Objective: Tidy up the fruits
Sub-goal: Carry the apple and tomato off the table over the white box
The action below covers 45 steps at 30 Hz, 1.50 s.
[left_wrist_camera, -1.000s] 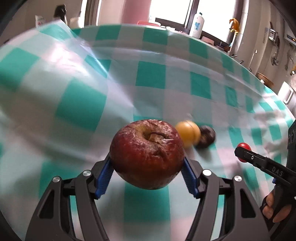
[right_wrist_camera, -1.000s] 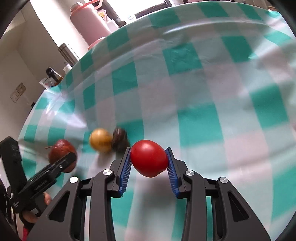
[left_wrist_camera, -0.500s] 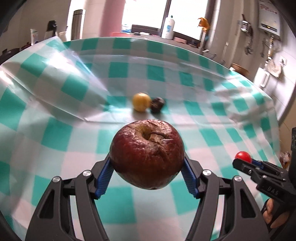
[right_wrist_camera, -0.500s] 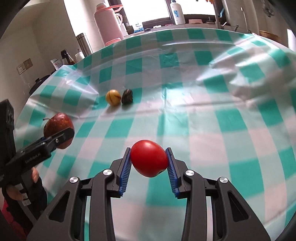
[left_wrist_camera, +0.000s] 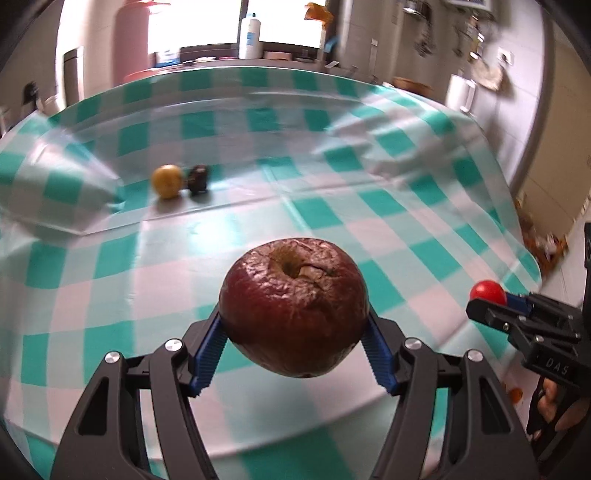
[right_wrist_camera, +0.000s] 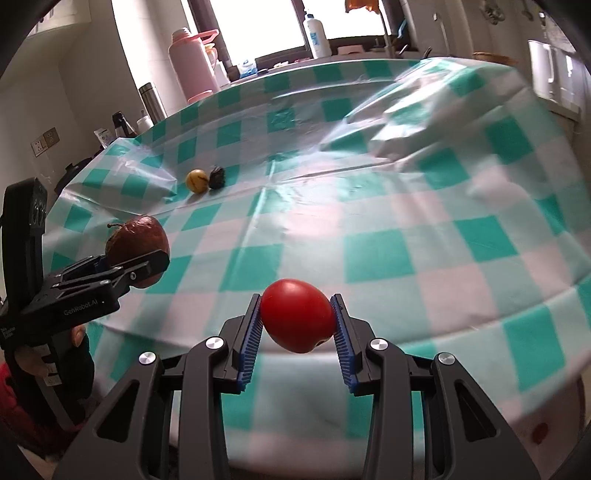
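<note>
Item one: your left gripper (left_wrist_camera: 295, 345), jaws pinching a wrinkled dark-red apple (left_wrist_camera: 293, 306) between the blue ribbed pads, one pad on each flank; the apple sits at the very tips, its hollow turned up toward the camera, and hangs clear above the counter's near edge. Item two: your right gripper (right_wrist_camera: 297, 328), jaws clamped on a smooth red tomato (right_wrist_camera: 297, 314), likewise held at the tips, one pad on either side, lifted above the near edge of the counter. From the right wrist view, the apple (right_wrist_camera: 136, 245) and its gripper show to the left of the tomato, well apart from it; from the left wrist view, the tomato (left_wrist_camera: 487, 291) shows far to the right of the apple. Item three: a small yellow fruit (left_wrist_camera: 167, 181) lying on the checked tablecloth (left_wrist_camera: 406, 229), beyond the apple and to its left, well apart from both pairs of jaws. Item four: a small dark fruit (left_wrist_camera: 197, 179) just beside the yellow fruit on its right, apparently touching it. Item five: the teal-and-white tablecloth itself, glossy, creased, with raised folds left of the yellow fruit and at the far right. Item six: a pink flask (right_wrist_camera: 192, 61) and a white bottle (right_wrist_camera: 316, 35) beyond the counter's far edge, by the window.
</note>
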Each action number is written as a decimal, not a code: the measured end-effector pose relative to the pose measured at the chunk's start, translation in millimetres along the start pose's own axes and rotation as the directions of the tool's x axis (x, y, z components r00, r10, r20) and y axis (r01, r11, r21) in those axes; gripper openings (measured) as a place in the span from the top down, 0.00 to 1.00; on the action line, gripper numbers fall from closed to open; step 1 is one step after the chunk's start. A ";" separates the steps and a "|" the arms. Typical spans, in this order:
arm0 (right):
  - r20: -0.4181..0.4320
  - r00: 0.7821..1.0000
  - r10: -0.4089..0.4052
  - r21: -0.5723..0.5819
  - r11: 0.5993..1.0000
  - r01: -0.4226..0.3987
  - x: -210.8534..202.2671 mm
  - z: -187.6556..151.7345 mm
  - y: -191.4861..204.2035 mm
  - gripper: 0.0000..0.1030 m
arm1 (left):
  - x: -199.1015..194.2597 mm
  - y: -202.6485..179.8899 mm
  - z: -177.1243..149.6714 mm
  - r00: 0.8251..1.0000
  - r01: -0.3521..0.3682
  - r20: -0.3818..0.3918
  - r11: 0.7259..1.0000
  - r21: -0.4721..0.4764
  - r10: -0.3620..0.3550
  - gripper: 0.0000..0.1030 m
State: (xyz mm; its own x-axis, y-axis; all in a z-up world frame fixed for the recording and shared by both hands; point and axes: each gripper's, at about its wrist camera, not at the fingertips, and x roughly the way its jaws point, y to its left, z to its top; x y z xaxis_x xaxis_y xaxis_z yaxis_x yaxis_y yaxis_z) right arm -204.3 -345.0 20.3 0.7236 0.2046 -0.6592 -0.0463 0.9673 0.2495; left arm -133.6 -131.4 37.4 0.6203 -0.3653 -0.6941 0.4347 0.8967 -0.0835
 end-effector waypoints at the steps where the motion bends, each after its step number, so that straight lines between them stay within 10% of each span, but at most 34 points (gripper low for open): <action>1: 0.003 1.000 -0.003 0.008 1.000 0.003 -3.6 -2.5 -4.5 0.64 | 0.4 -8.5 -0.6 1.000 0.008 -0.005 1.000 0.019 -0.008 0.35; 26: 0.030 0.971 -0.238 0.297 0.929 0.219 -96.9 -97.7 -157.7 0.64 | 2.1 -188.5 -24.4 0.981 0.194 -0.108 0.898 0.396 -0.164 0.35; 34: -0.025 0.941 -0.336 0.332 0.886 0.325 -100.4 -125.1 -188.2 0.64 | 2.3 -247.9 -45.1 0.962 0.273 -0.166 0.816 0.509 -0.219 0.35; 45: -0.203 0.863 -0.463 0.335 0.795 0.505 -94.4 -165.0 -237.5 0.64 | 46.6 -310.4 -97.6 0.891 0.440 -0.380 0.680 0.586 -0.249 0.35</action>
State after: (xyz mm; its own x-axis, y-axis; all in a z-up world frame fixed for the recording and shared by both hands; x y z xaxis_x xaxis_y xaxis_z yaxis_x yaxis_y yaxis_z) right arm -375.2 -569.3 -93.8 0.5059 -0.2406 -0.8283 0.5596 0.8224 0.1029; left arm -303.4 -402.4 -38.8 0.1960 -0.4536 -0.8694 0.9515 0.3024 0.0567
